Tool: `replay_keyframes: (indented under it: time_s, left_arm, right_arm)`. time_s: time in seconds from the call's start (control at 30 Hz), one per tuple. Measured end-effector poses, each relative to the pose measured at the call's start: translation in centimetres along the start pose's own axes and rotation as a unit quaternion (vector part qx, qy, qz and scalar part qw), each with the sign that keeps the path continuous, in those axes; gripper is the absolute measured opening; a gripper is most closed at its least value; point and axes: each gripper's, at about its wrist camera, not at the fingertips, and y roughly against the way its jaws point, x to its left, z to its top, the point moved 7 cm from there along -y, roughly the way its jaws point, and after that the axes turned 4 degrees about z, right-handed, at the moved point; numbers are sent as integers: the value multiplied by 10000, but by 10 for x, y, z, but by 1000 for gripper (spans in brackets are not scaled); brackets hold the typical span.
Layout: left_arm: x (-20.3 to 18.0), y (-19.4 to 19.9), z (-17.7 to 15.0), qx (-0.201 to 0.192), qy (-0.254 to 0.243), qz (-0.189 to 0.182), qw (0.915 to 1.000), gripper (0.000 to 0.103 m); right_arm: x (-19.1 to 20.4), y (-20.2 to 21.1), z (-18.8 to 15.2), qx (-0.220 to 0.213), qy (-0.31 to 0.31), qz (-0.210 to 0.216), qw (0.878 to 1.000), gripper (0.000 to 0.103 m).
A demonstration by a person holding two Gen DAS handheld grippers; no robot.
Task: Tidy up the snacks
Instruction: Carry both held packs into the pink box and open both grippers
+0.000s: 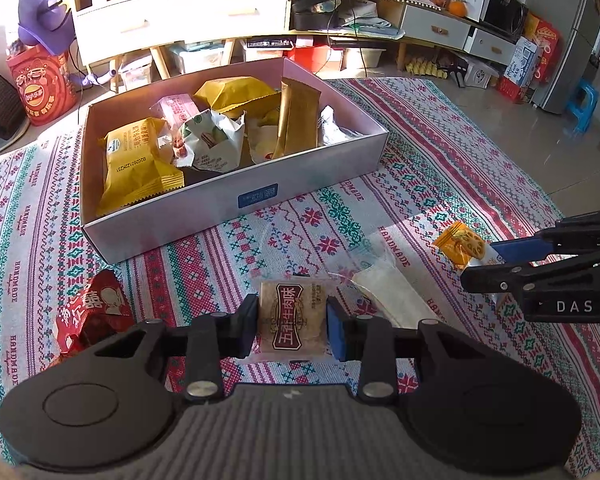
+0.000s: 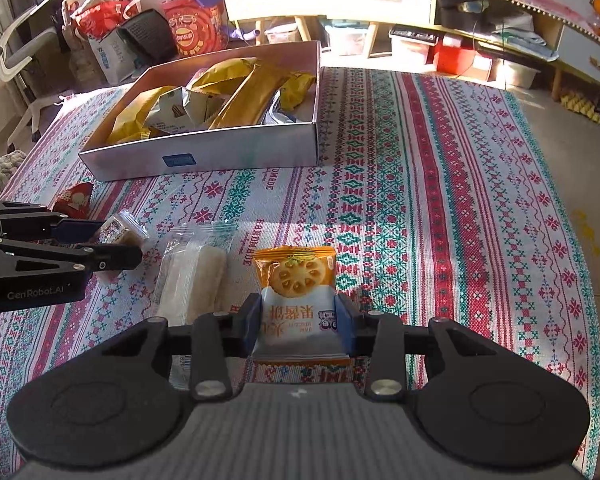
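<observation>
My left gripper (image 1: 293, 326) is shut on a clear-wrapped beef-flavour pastry packet (image 1: 293, 316), just above the cloth; it also shows in the right wrist view (image 2: 118, 234). My right gripper (image 2: 299, 322) is shut on an orange-and-white jam biscuit packet (image 2: 298, 292), seen in the left wrist view too (image 1: 462, 245). The open white snack box (image 1: 236, 204) (image 2: 204, 158) lies ahead and holds several yellow, gold and white packets. A clear packet with a pale bar (image 1: 396, 292) (image 2: 194, 280) lies between the grippers. A red packet (image 1: 96, 312) (image 2: 74, 200) lies left.
A patterned red, green and white cloth (image 2: 440, 220) covers the surface. Beyond its far edge are shelves and drawers (image 1: 180, 12), storage bins, a red chips bag (image 1: 40, 84) and a blue stool (image 1: 584, 104) on the floor.
</observation>
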Motion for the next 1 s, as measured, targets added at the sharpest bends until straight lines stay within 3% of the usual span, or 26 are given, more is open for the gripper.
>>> replay_keyframes:
  time_s: [0.57,1.0]
  left_arm:
    - [31,27,40,-471,648,28,9968,42]
    - [72,33,81,-726,1463,306,9861,41]
  right_arm:
    - [26,11,48,-472,-198,309,9982,36]
    - [29,0,90,-699,-720,516,9936,36]
